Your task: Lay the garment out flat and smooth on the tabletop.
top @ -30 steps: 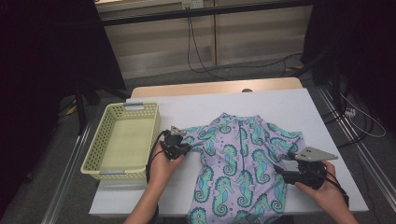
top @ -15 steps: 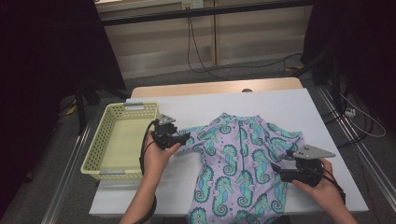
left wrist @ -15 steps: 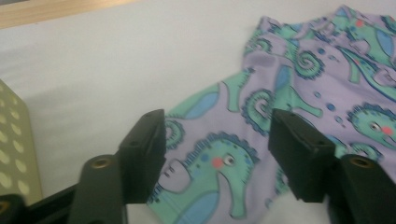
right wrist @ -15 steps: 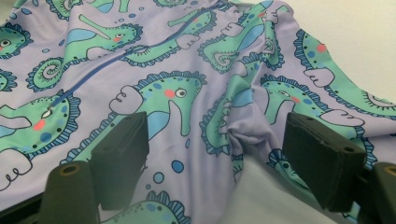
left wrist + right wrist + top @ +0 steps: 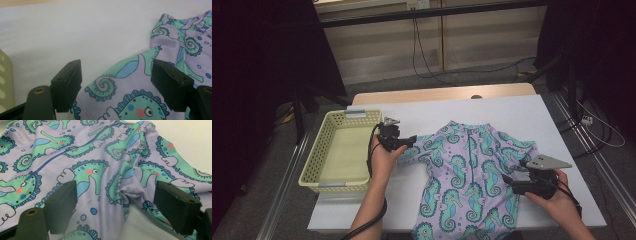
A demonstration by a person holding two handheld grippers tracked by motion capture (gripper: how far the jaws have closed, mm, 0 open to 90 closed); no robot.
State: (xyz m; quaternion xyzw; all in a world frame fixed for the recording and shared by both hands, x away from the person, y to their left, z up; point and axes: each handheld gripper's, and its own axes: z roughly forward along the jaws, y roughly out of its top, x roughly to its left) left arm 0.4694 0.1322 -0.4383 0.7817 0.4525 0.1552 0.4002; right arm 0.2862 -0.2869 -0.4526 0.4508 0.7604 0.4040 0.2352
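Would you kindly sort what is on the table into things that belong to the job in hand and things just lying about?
In the job:
seahorse-print garment
left gripper, jaws open over its sleeve end
right gripper, jaws open at its side

Lying about:
yellow basket, nothing visible inside

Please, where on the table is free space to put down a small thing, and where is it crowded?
The white table is bare along its far edge, beyond the seahorse garment. There is also bare room at the near left, between the yellow basket and the garment's body. The middle is crowded: the garment spreads there, with the left gripper and the right gripper at its sleeves.
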